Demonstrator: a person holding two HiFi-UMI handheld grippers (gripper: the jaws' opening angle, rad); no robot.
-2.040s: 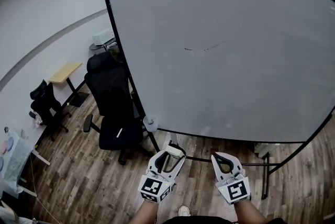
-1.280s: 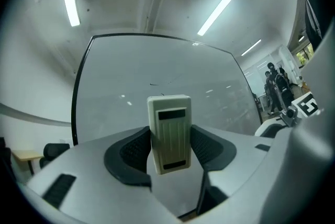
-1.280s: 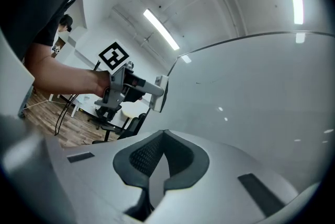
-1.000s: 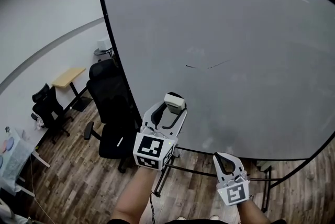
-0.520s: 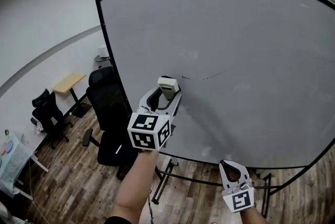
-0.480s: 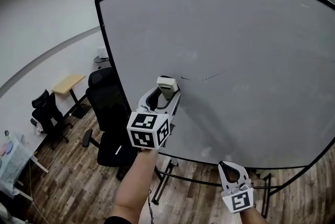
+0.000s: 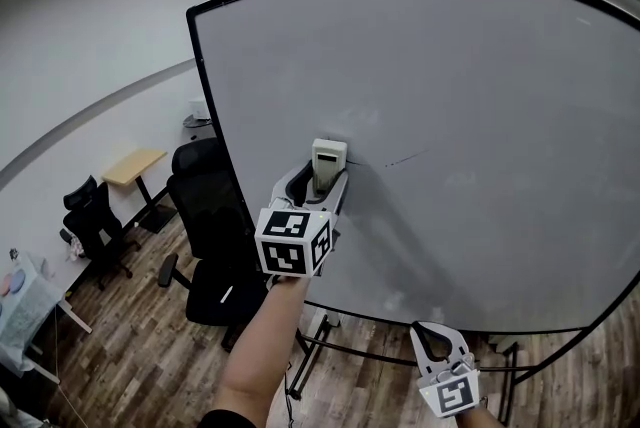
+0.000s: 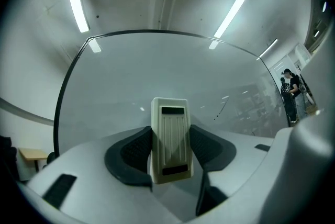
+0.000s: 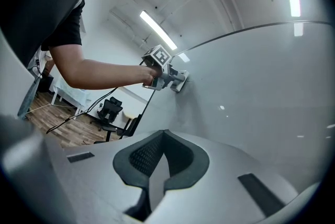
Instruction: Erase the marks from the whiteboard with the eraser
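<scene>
The large whiteboard stands upright in front of me. A thin dark mark runs across its middle and also shows in the left gripper view as the mark. My left gripper is shut on a beige eraser, which sits against the board at the mark's left end. In the left gripper view the eraser stands upright between both pads. My right gripper hangs low below the board, shut and empty. From the right gripper view, the left gripper rests on the whiteboard.
A black office chair stands by the board's left edge, another chair and a small wooden table farther left. The board's stand legs rise from the wooden floor. A person stands far right.
My left gripper rose from waist height with the eraser and moved right onto the board, now covering the mark's left end. The right gripper stayed low.
</scene>
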